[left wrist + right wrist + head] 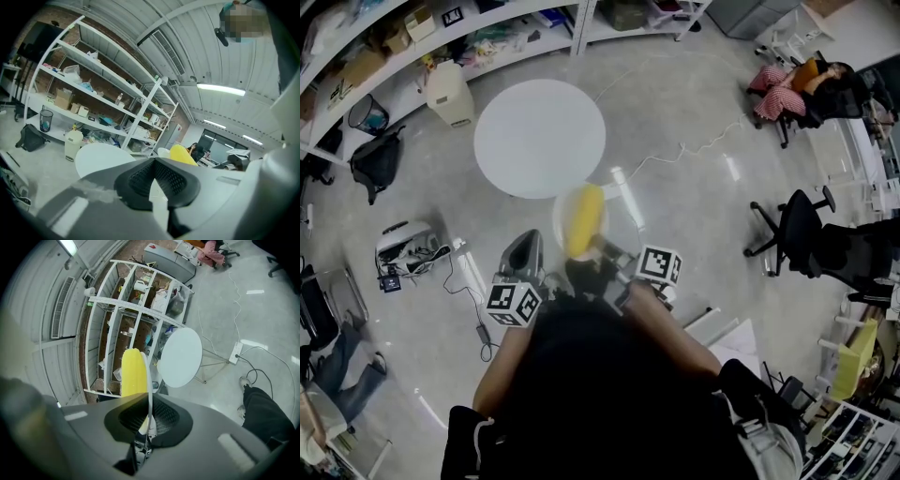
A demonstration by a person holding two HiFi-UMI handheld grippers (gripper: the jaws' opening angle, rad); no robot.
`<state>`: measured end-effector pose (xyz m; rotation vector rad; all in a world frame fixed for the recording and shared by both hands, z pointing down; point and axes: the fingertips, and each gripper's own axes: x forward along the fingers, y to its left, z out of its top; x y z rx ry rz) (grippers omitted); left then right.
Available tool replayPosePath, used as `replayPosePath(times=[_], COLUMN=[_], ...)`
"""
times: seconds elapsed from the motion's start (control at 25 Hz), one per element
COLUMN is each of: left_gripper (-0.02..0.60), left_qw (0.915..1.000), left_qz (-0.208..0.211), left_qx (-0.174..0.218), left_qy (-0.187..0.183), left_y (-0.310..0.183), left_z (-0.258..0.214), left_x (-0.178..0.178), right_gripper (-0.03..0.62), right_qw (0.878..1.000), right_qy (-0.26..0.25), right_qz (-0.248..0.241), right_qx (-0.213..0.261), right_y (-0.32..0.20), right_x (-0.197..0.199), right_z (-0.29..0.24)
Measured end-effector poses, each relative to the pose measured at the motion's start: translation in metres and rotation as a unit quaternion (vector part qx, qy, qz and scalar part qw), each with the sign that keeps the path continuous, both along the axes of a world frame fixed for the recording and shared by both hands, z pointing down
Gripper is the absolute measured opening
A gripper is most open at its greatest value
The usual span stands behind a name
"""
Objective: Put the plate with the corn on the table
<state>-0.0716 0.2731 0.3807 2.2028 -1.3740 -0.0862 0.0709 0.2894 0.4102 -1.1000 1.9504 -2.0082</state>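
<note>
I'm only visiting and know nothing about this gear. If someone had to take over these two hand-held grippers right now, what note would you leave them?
Right gripper: jaws shut on the rim of the plate. The plate is in the air with the corn lying on it.
Left gripper: close beside the plate. A pale strip shows in the narrow gap of its jaws, and I cannot tell if it grips the rim.
Round white table: just ahead of the plate.
Done: plate and corn are in hand.
Left: bring the plate over the table, set it down level, and open the jaws.
</note>
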Motion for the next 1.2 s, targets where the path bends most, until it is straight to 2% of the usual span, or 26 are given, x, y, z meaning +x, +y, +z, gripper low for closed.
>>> replayPosePath(times=[0.16,0.32,0.52,0.68,1.2], left_gripper=[0.003,0.003,0.003,0.003,0.003], left_qw=[1.0000,1.0000,0.9999,1.0000,0.9993], left_qz=[0.002,0.004,0.004,0.000,-0.035], left_qx=[-0.003,-0.005,-0.008,-0.008,-0.010], left_qy=[-0.002,-0.005,-0.006,-0.004,-0.013], left_y=[-0.025,-0.049,-0.079,-0.100,-0.143], left_z=[0.000,-0.001,0.000,0.002,-0.002], left_x=[0.007,0.015,0.026,0.033,0.053], right_gripper=[0.026,0.026,0.026,0.026,0.026], right_qw=[1.000,1.000,1.000,1.000,0.999], right_qy=[-0.001,-0.013,-0.010,-0.019,-0.023], right_qz=[0.004,-0.001,0.012,-0.004,-0.023], right_qx=[-0.010,0.002,-0.025,0.015,-0.003], right_y=[-0.023,-0.050,-0.076,-0.107,-0.153], right_x=[0.004,0.009,0.020,0.025,0.049], right_z=[0.000,-0.003,-0.002,-0.006,-0.002])
